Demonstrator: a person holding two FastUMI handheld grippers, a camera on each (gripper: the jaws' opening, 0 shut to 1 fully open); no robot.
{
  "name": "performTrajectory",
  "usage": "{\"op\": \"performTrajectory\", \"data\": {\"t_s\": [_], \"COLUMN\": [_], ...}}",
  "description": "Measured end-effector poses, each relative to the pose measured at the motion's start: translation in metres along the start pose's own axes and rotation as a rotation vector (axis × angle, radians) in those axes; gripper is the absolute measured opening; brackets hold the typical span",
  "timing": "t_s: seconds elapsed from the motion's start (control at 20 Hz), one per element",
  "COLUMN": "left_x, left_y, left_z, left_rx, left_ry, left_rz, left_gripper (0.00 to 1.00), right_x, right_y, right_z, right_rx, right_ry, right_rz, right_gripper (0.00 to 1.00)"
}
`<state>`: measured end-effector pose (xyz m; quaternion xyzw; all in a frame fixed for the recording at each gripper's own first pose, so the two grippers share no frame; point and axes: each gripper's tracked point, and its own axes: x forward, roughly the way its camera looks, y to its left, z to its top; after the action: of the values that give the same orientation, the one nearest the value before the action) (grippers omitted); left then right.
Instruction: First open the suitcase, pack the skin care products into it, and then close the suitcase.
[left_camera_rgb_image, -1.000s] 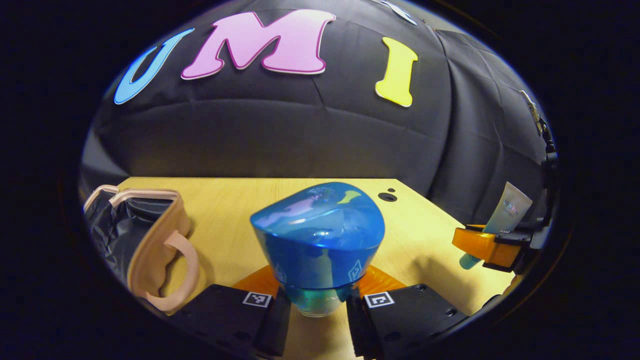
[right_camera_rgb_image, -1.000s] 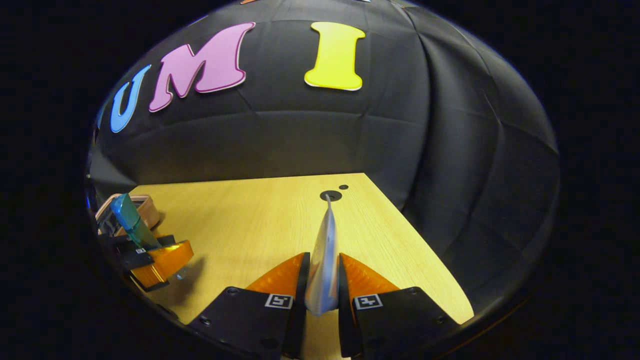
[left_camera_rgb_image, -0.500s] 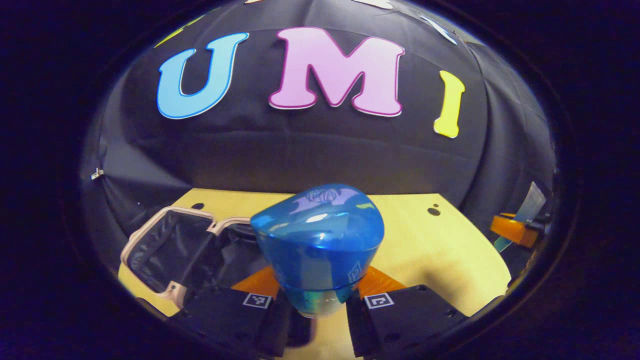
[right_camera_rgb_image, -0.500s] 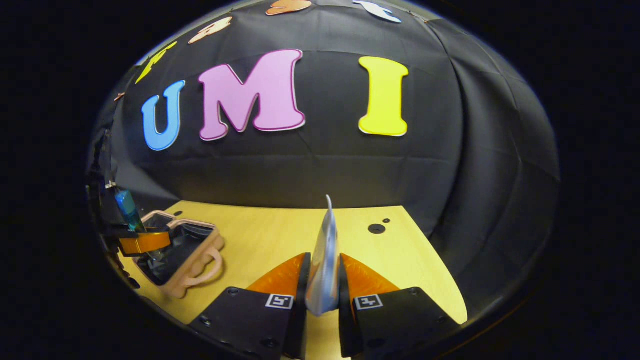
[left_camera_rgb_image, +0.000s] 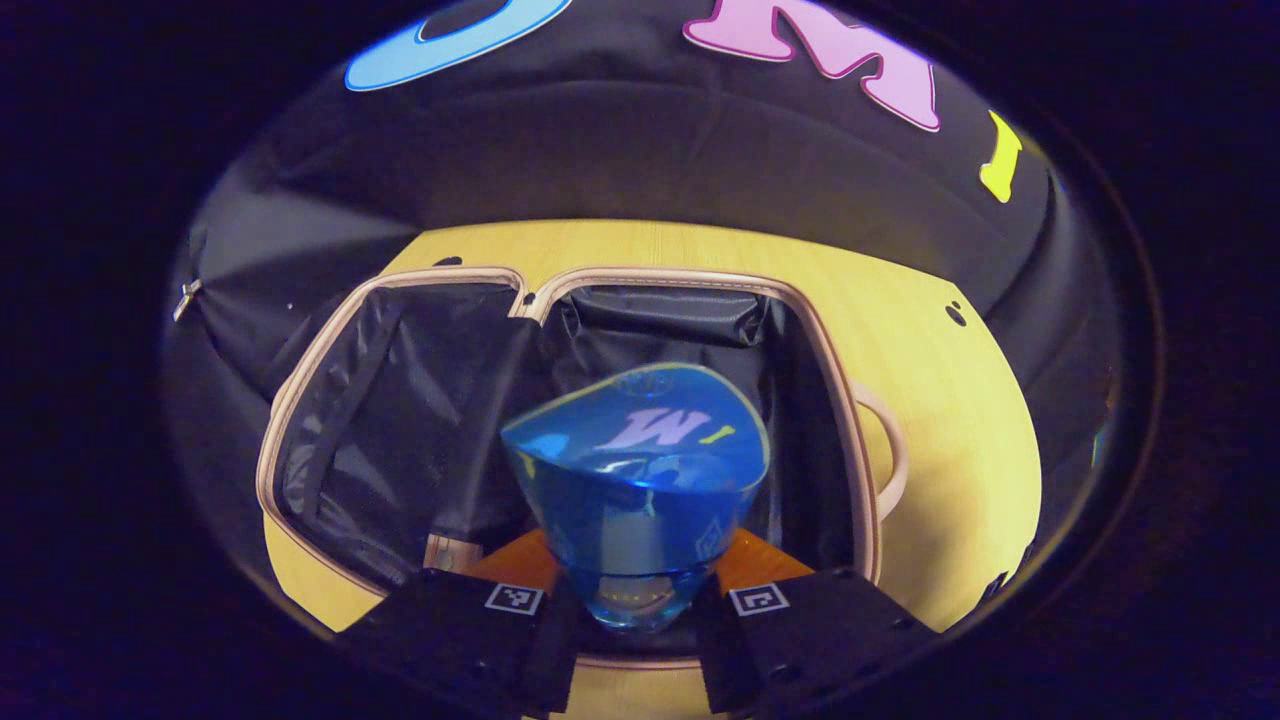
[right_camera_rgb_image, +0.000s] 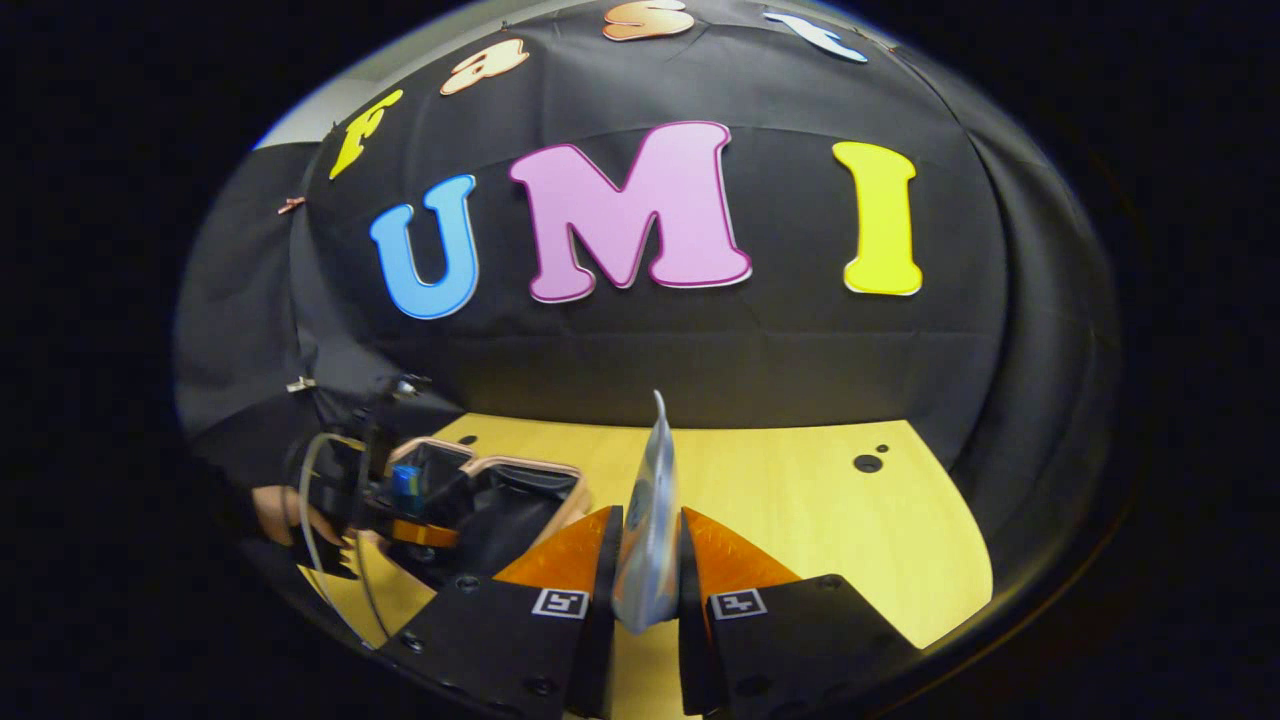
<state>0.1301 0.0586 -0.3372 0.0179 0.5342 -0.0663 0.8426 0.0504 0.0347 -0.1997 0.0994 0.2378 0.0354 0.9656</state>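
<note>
Left gripper (left_camera_rgb_image: 637, 590): pinching blue bottle (left_camera_rgb_image: 636, 470) over open suitcase (left_camera_rgb_image: 330, 340), handle at 3 o'clock. Right gripper (right_camera_rgb_image: 648, 570): pinching tube (right_camera_rgb_image: 650, 530) above table (right_camera_rgb_image: 800, 500); suitcase at 9 o'clock.

The suitcase (left_camera_rgb_image: 320, 400) lay open on the table (left_camera_rgb_image: 960, 420), its two halves side by side. In the left gripper view the bottle (left_camera_rgb_image: 640, 480), between the left gripper's (left_camera_rgb_image: 635, 590) fingers, hung over the right half. In the right gripper view the tube (right_camera_rgb_image: 648, 530) stood on edge between the right gripper's (right_camera_rgb_image: 648, 590) fingers, the suitcase to its left.
</note>
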Motion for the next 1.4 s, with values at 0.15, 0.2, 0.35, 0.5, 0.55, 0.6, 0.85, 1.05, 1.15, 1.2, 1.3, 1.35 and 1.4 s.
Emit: {"op": "performTrajectory", "data": {"t_s": [0.15, 0.2, 0.35, 0.5, 0.55, 0.6, 0.85, 1.05, 1.15, 1.2, 1.3, 1.35, 1.4], "left_x": [0.019, 0.025, 0.035, 0.041, 0.045, 0.048, 0.043, -0.006, -0.085, -0.122, -0.177, -0.191, -0.203], "left_y": [0.001, 0.004, 0.005, 0.006, 0.008, 0.01, 0.03, 0.033, 0.056, 0.073, 0.085, 0.085, 0.083], "left_z": [-0.006, -0.007, -0.016, -0.007, -0.008, -0.008, -0.003, 0.048, 0.084, 0.089, 0.091, 0.085, 0.077], "left_rx": [0.077, 0.102, 0.13, 0.132, 0.124, 0.11, 0.059, 0.005, -0.009, -0.017, -0.078, -0.105, -0.126], "left_ry": [0.121, 0.154, 0.278, 0.283, 0.296, 0.313, 0.273, -0.046, -0.335, -0.445, -0.612, -0.643, -0.659], "left_rz": [0.008, 0.02, 0.028, 0.022, 0.021, 0.013, 0.072, 0.043, 0.081, 0.119, 0.145, 0.142, 0.13], "left_gripper": [0.53, 0.53, 0.53, 0.56, 0.56, 0.53, 0.54, 0.6, 0.93, 0.99, 0.99, 0.98, 0.96], "right_x": [0.0, 0.002, 0.007, 0.01, 0.012, 0.015, 0.03, 0.053, 0.079, 0.095, 0.123, 0.137, 0.148], "right_y": [0.024, 0.028, 0.037, 0.038, 0.04, 0.039, 0.051, 0.083, 0.108, 0.127, 0.144, 0.15, 0.157], "right_z": [0.012, 0.015, 0.024, 0.027, 0.026, 0.025, 0.021, 0.013, -0.001, -0.016, -0.043, -0.061, -0.082], "right_rx": [-0.015, -0.017, -0.022, -0.027, -0.023, -0.024, -0.041, -0.036, -0.043, -0.023, -0.007, -0.011, -0.013], "right_ry": [-0.012, -0.018, -0.029, -0.034, -0.026, -0.019, 0.02, 0.085, 0.155, 0.21, 0.286, 0.341, 0.4], "right_rz": [0.038, 0.045, 0.043, 0.027, 0.025, 0.02, 0.039, 0.094, 0.13, 0.149, 0.147, 0.14, 0.134], "right_gripper": [0.29, 0.29, 0.29, 0.29, 0.29, 0.29, 0.29, 0.29, 0.29, 0.29, 0.29, 0.29, 0.29]}}
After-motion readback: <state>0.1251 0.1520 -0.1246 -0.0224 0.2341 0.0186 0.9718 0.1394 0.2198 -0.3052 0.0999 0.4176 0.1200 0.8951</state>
